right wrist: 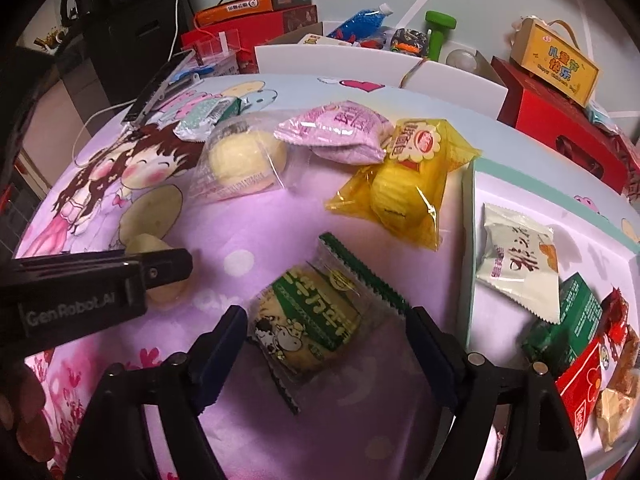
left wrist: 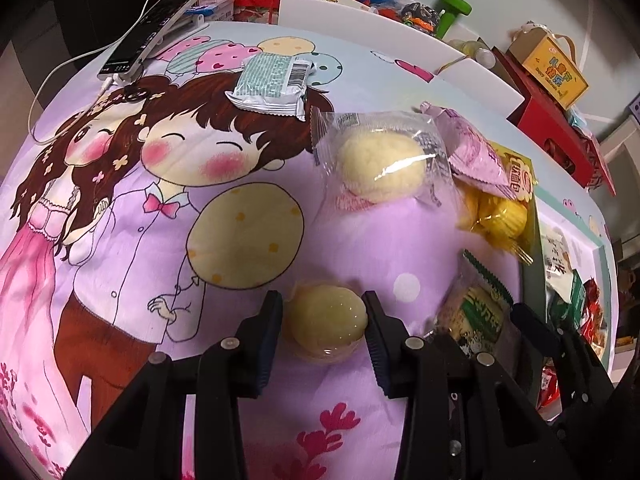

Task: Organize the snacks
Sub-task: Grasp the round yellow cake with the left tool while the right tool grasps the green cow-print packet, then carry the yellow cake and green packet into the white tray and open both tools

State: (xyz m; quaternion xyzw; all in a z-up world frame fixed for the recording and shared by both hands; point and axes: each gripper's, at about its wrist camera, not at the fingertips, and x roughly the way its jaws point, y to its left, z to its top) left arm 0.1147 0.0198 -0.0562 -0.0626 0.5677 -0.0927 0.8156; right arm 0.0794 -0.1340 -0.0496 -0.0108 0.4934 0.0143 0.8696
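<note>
Pale jelly cup (left wrist: 325, 322) sits inside the parted left tool (left wrist: 325, 332); right tool (right wrist: 326, 354), wide, straddles the green-wrapped biscuit (right wrist: 310, 320).

This looks like a lived-in room of a home: the tabletop (left wrist: 120, 240) is covered with a child's cartoon cloth of a girl and boy with balloons. Behind it household clutter is piled up, with red gift boxes (right wrist: 560, 128), a yellow carry carton (right wrist: 556, 66) printed with a Children's Day greeting, a green dumbbell (right wrist: 438, 28), a bag of blue beads (right wrist: 360, 22) and toys. A phone (left wrist: 152, 28) on a charging cable leans on a stand at the far left edge.
</note>
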